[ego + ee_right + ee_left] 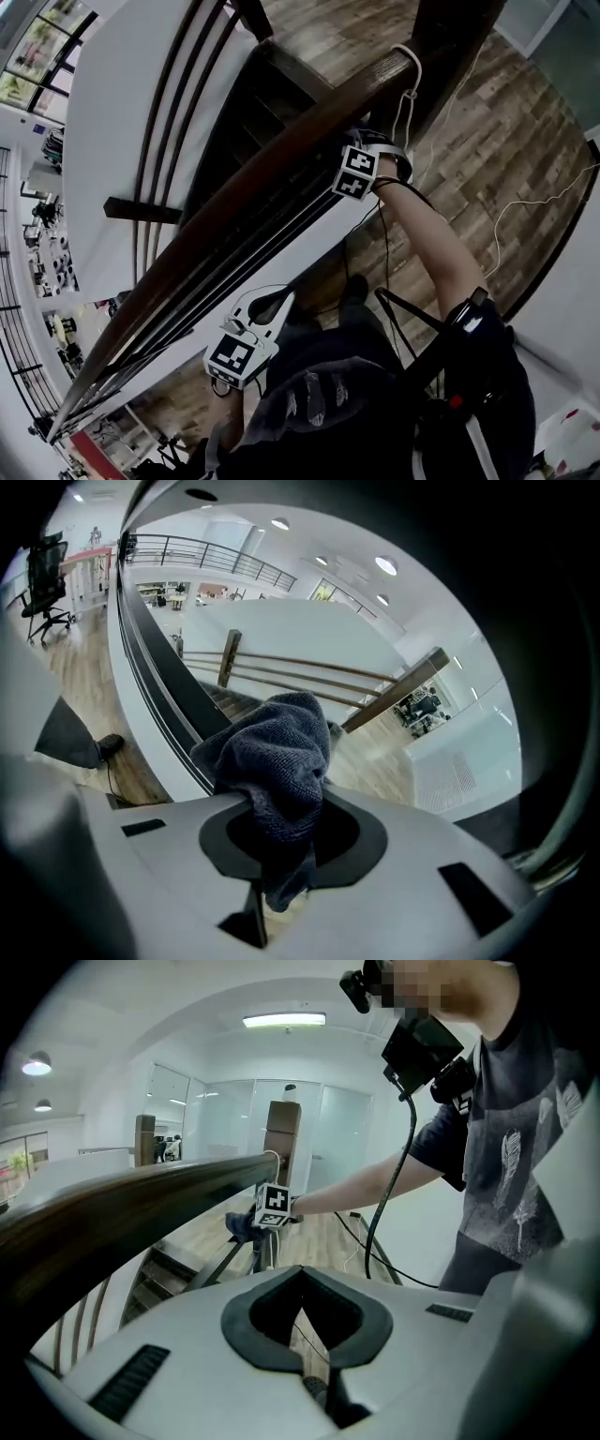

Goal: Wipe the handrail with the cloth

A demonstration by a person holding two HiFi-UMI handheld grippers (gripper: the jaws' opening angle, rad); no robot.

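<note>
Up at the top end of the dark brown wooden handrail (281, 159), just short of the dark square wooden post (450, 37) it runs into, the right gripper (375, 155) sits against the rail's near side. Its jaws are clamped on a dark blue-grey terry cloth (277, 761), which is pinched low between the black pads and bunches in a crumpled mound above them. From the left gripper view the cloth shows as a bluish wad just beside the right gripper's marker cube (273, 1204), tucked close under the handrail. Whether the cloth actually presses on the wood cannot be told.

Lower down the handrail, on the same near side and apart from it, the left gripper (267, 309) hangs close to the person's dark T-shirt (337, 394). Its jaws are closed together with nothing between them, and only floor shows through the gap in the pads. A thin white cable (412, 70) loops over the handrail by the post, and grey-brown wood-plank flooring (487, 141) lies below.
</note>
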